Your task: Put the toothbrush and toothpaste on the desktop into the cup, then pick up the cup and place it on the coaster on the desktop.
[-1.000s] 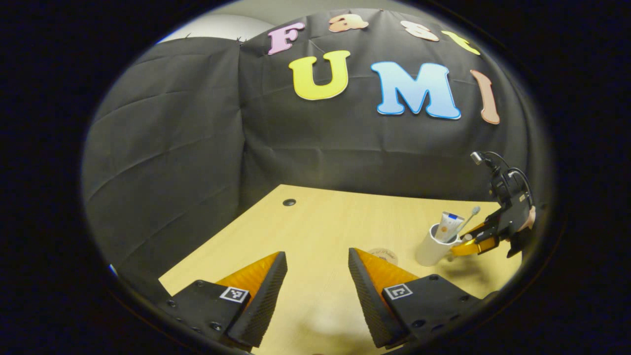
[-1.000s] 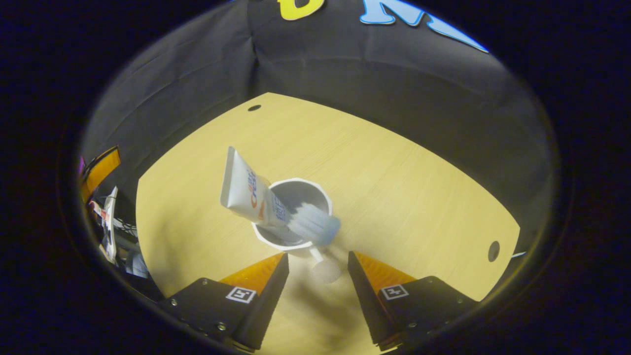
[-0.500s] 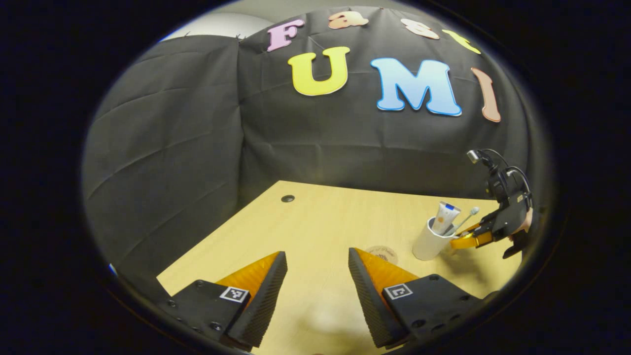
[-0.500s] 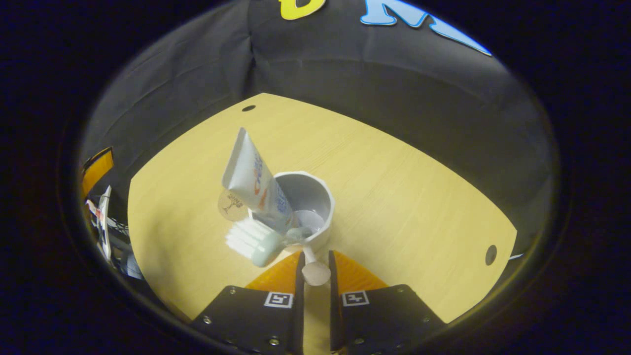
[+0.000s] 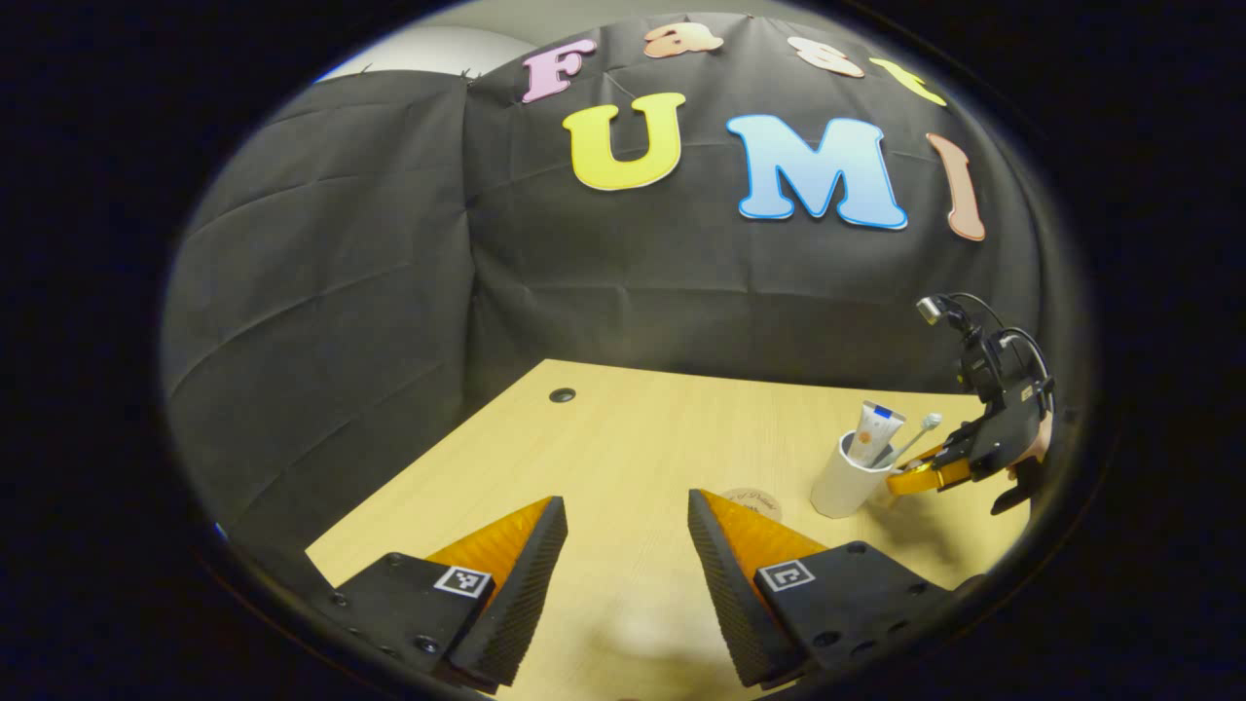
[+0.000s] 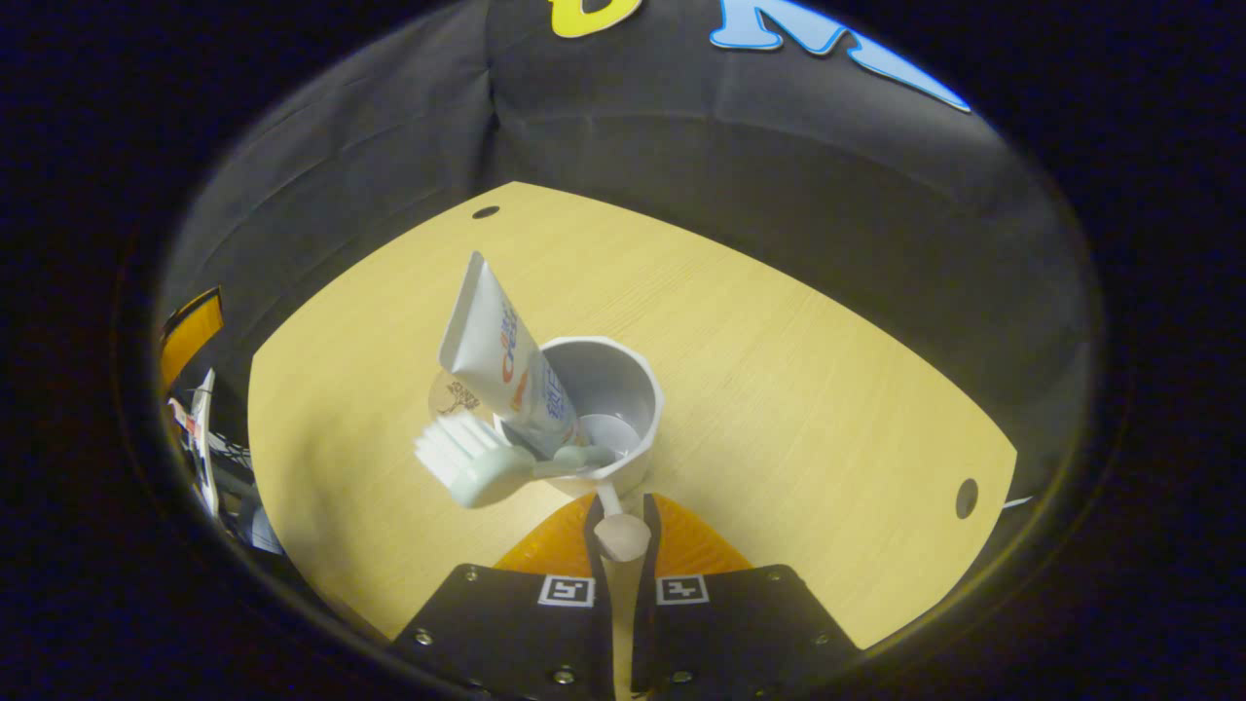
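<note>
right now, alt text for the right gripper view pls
The right tool is closed on the white handle of a white cup holding a toothpaste tube and a toothbrush with its bristled head sticking out. The cup is over a wooden desktop, with a round coaster partly hidden behind the tube.

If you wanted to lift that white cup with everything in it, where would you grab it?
Probably by the small handle on the cup, coming from its near side. The right tool is closed on it there, clear of the toothpaste and toothbrush leaning left.
</note>
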A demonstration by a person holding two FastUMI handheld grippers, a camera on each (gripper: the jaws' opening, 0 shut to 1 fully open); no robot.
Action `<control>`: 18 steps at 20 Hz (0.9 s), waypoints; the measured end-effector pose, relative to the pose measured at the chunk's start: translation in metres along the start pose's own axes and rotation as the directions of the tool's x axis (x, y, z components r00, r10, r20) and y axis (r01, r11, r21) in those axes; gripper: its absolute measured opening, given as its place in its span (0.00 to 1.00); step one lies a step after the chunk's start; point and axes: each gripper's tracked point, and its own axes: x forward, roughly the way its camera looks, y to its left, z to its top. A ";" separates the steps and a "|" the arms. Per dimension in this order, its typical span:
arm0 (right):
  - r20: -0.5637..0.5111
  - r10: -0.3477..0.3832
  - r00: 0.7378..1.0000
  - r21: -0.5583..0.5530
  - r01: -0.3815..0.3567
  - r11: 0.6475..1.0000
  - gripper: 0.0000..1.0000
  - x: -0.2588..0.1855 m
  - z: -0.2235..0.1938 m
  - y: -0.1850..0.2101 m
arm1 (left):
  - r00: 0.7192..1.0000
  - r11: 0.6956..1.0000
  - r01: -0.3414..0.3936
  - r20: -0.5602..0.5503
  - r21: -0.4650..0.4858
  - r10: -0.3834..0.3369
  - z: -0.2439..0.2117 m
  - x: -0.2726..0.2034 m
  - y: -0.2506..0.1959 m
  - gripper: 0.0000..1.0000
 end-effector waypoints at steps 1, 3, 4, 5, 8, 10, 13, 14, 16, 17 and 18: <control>0.004 -0.003 1.000 0.005 0.003 1.000 0.08 0.001 0.001 0.000 | 1.000 1.000 0.000 -0.002 -0.001 0.000 0.000 0.000 0.001 0.83; 0.015 -0.007 1.000 0.029 0.007 1.000 0.08 -0.001 0.001 0.001 | 1.000 1.000 -0.005 -0.002 0.001 0.005 0.001 -0.001 0.003 0.83; 0.018 -0.003 1.000 0.042 0.002 0.999 0.08 0.000 0.001 0.003 | 1.000 1.000 -0.007 0.001 0.002 0.007 0.001 -0.001 0.004 0.84; 0.021 0.000 1.000 0.048 -0.001 0.999 0.08 0.001 0.001 0.005 | 1.000 1.000 -0.008 0.003 0.004 0.008 0.002 -0.002 0.005 0.84; 0.027 0.003 1.000 0.048 -0.004 0.999 0.08 0.001 0.002 0.010 | 1.000 1.000 -0.007 0.002 0.002 0.007 0.002 0.000 0.005 0.84; 0.031 -0.001 1.000 0.042 -0.001 0.999 0.08 -0.001 0.004 0.014 | 1.000 1.000 -0.002 0.002 -0.004 0.002 0.001 -0.002 0.003 0.84; 0.038 0.015 0.999 0.068 -0.018 0.997 0.08 -0.002 0.006 0.021 | 1.000 1.000 0.000 0.004 -0.006 0.000 0.001 -0.003 0.003 0.86; 0.045 0.021 0.999 0.084 -0.025 0.996 0.08 -0.002 0.007 0.024 | 1.000 1.000 -0.001 0.006 -0.006 0.001 0.001 -0.005 0.004 0.84; 0.059 0.021 0.998 0.101 -0.027 0.995 0.08 -0.003 0.010 0.025 | 1.000 1.000 -0.006 0.007 -0.007 0.006 -0.001 -0.007 0.008 0.84; 0.065 0.023 0.998 0.108 -0.030 0.994 0.08 -0.003 0.011 0.027 | 1.000 1.000 -0.008 0.007 -0.009 0.008 0.000 -0.008 0.011 0.84; 0.074 0.027 0.997 0.118 -0.036 0.992 0.08 -0.003 0.013 0.029 | 1.000 1.000 -0.011 0.005 -0.011 0.011 -0.001 -0.009 0.014 0.84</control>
